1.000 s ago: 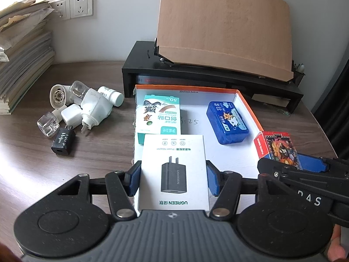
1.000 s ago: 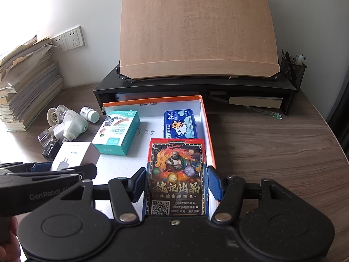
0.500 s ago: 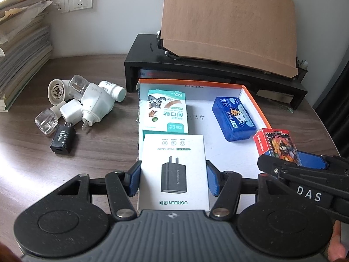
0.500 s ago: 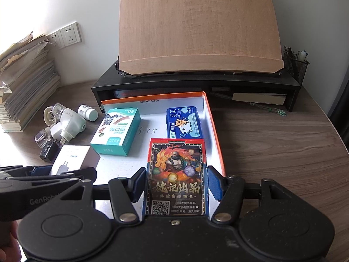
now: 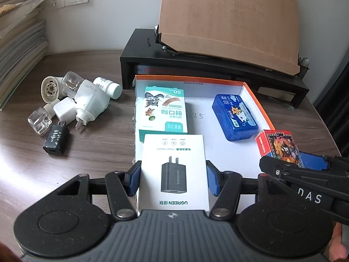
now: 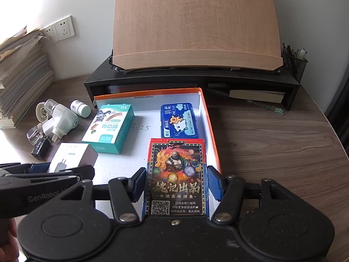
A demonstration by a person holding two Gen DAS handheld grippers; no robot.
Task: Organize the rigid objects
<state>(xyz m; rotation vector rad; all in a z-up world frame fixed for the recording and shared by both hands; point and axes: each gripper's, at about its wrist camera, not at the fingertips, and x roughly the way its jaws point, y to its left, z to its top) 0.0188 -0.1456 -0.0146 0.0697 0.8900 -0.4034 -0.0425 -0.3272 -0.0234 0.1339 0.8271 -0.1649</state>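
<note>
The left gripper [image 5: 173, 181] clamps a white UGREEN charger box [image 5: 173, 170] at lower centre. The right gripper [image 6: 176, 182] clamps a playing-card box [image 6: 176, 174] over the orange-rimmed tray [image 6: 209, 126].

Bright daylight from left, soft shadows, sharp focus, fisheye warp w/ dark corners.

Right gripper [image 6: 176, 184] jaws clamp card box [image 6: 176, 174] over orange-rimmed tray [image 6: 209, 118].

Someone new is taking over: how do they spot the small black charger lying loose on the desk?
Start at the orange-rimmed tray and look left to the clutter on the wooden desk. The black charger lies nearest the camera there, the only dark item among white plugs and clear bottles.
</note>
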